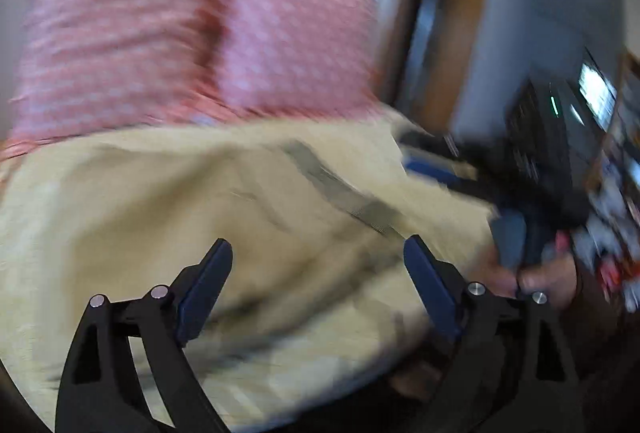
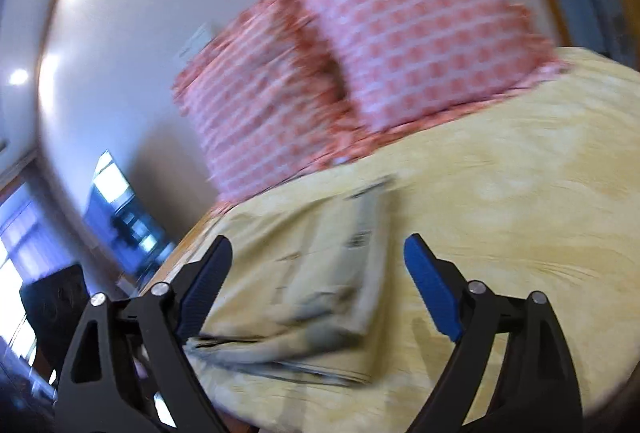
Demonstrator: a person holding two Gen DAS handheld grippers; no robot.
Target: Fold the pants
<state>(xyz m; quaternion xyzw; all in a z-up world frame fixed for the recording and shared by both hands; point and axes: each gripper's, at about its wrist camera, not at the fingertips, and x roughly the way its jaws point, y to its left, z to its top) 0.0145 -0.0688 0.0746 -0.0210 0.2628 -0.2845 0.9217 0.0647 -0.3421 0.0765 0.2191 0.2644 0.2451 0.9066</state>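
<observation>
Folded pants (image 2: 316,281) lie on the yellow bed (image 2: 520,193), lower centre of frame, between the right tool (image 2: 318,253) fingers. Both tools spread, empty; left tool (image 1: 318,253) over blurred bedding.

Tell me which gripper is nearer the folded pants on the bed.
Right, though blur makes this tentative. The right gripper hangs open just above the folded pants. The left gripper is open over them too, seemingly a bit farther back.

Left gripper (image 1: 318,253) and right gripper (image 2: 318,249): black triangular linkage arms with cut-outs, silver round pivot pins, dark blue ribbed finger pads (image 2: 430,283). Bare-skinned hand (image 1: 536,277), blurred, seen in the left wrist view.
</observation>
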